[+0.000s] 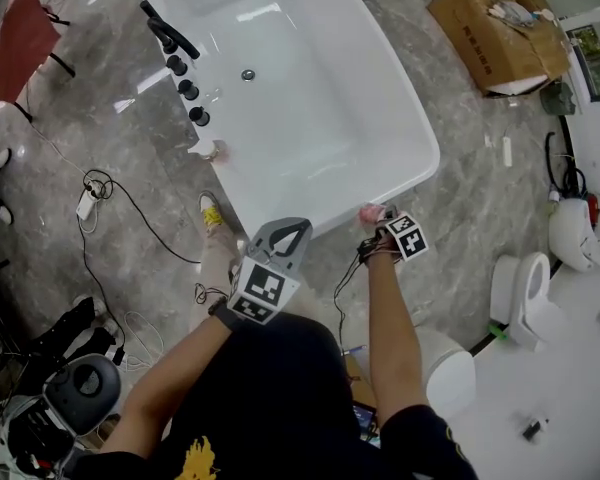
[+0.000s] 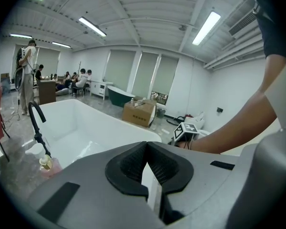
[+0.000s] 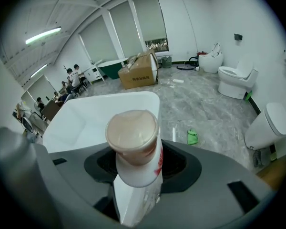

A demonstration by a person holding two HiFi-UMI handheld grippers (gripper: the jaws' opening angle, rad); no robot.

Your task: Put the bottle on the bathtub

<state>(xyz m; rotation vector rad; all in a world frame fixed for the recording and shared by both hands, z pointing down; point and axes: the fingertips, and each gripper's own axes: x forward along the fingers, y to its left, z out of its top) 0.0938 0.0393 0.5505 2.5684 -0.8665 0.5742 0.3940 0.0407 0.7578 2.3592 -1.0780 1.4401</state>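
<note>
A white bottle with a pinkish cap [image 3: 135,151] stands upright between the jaws of my right gripper [image 3: 136,175], which is shut on it. In the head view this bottle [image 1: 370,211] and the right gripper [image 1: 380,218] hover just off the near corner of the white bathtub [image 1: 400,118]. My left gripper [image 1: 292,228] hangs a little outside the tub's near rim, its jaws shut with nothing between them [image 2: 145,168]. A second bottle with pink liquid and a gold cap [image 1: 212,149] stands on the tub's left rim [image 2: 46,163].
A black faucet with knobs [image 1: 175,43] lines the tub's left rim. A cardboard box [image 1: 500,33] lies on the floor beyond the tub. Toilets [image 1: 525,298] stand at the right. Cables [image 1: 100,183] trail over the floor at the left.
</note>
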